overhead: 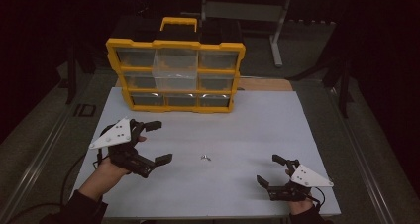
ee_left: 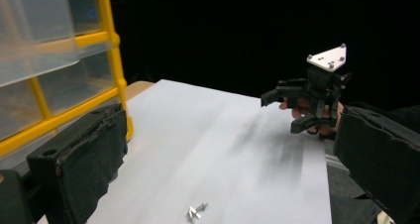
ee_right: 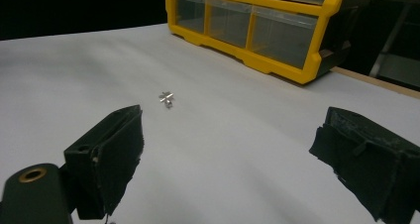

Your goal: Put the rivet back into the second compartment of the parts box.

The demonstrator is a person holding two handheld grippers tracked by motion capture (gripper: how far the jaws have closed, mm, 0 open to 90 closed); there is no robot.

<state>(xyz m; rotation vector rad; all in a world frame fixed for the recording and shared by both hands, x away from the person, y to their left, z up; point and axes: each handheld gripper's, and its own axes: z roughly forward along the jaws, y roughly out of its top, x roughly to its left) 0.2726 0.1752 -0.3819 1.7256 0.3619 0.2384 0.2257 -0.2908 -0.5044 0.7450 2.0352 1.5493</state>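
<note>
My left gripper [overhead: 155, 142] hangs with jaws spread wide, empty, over the white surface [overhead: 237, 120]. My right gripper [overhead: 271, 170] is wide too, nothing held. The small metal piece [overhead: 206, 157] lies between them, well short of the yellow drawer organizer [overhead: 176, 75].

A yellow-framed organizer [overhead: 176, 75] with clear drawers, black tongs [overhead: 157, 142], and silvery metal pieces [overhead: 205, 157] on a white board [overhead: 247, 130].
</note>
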